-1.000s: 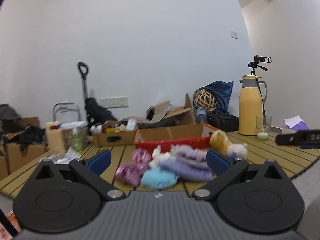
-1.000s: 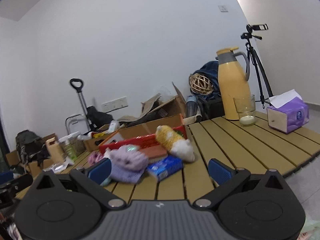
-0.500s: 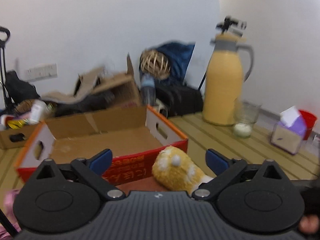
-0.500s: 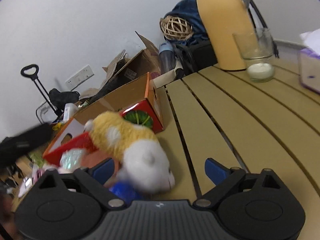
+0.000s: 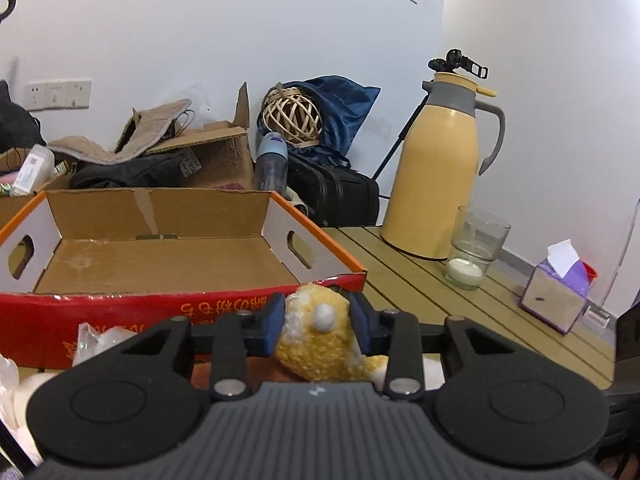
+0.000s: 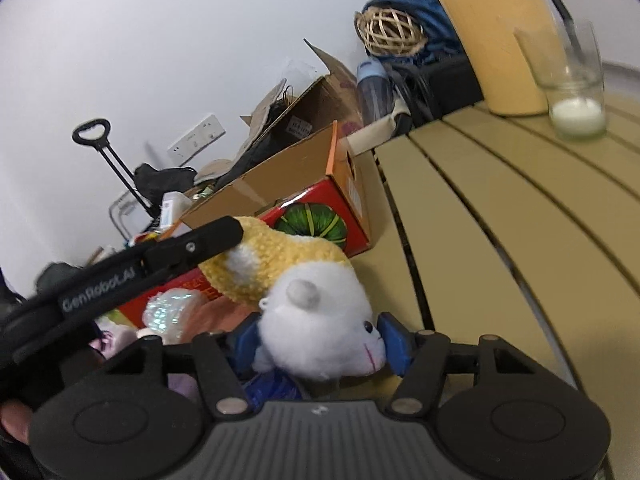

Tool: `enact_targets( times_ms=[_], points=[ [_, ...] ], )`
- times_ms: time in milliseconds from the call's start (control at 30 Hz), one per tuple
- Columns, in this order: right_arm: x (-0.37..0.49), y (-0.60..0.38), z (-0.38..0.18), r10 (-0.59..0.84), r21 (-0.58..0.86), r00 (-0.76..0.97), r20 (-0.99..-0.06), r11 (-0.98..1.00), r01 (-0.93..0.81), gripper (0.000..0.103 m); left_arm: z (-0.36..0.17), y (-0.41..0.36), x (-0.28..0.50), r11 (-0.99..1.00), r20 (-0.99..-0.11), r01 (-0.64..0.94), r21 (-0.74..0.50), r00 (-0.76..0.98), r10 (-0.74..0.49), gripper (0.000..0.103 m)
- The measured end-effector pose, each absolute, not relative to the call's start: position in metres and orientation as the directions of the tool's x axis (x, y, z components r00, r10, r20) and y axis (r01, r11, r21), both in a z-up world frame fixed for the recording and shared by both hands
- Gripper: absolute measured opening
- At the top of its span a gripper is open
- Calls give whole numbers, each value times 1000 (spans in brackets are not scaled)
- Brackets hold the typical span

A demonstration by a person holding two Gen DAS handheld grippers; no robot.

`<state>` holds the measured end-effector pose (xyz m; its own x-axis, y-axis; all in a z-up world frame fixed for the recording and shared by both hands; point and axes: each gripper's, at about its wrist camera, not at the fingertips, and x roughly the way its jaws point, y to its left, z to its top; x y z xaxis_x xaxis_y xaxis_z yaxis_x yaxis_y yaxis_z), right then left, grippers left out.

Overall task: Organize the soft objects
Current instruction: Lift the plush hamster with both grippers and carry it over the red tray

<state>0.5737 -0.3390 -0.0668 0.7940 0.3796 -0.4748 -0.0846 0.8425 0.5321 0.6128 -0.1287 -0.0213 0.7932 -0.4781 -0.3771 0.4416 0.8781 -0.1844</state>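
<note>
Left hand-held gripper [image 5: 318,322] clamped on plush [image 5: 320,336] yellow end; right hand-held gripper [image 6: 320,340] pinching its white head [image 6: 320,326] — plush between both, box [image 5: 160,256] just ahead of left. Risks: grippers pulling apart stretch seams; soft pile slips from pads; lift drags sparkly item [image 6: 168,312] beside left gripper; low carry snags box wall.

A slatted tan table [image 5: 420,280] fills the right half of both views. On it, at left centre, sits an open red cardboard box [image 5: 168,264]; upper right stand a yellow thermos jug [image 5: 440,184] and a glass [image 5: 476,252] with white contents, just beside each other. A purple tissue box [image 5: 556,296] rests at far right.
</note>
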Motion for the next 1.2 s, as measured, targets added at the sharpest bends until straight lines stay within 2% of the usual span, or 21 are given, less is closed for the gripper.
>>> enact_targets(
  times_ms=[167,333,500,867,1033,1200],
  points=[
    [571,-344,-67,395,559,794,-463,825,-84,55,-17,-125,610,868,-365,453,-202,788,-496,33],
    [549,-331,-45,299,425,862,-409,899,-109,53,6,-117,585,862,-296,464,-204,810,-506,32],
    [499,-310,-2,226,274,918,-325,952,-137,53,46,-103,527,852,-230,476,-217,823,-519,31],
    [358,-278,86,236,157,956,-175,965,-209,53,122,-59,390,853,-128,467,-235,855,-503,31],
    [330,-262,108,241,119,959,-149,967,-225,53,139,-44,374,844,-115,465,-269,854,-507,31],
    [330,-249,124,229,70,963,-142,973,-221,52,141,-38,393,843,-119,451,-293,858,-500,31]
  ],
)
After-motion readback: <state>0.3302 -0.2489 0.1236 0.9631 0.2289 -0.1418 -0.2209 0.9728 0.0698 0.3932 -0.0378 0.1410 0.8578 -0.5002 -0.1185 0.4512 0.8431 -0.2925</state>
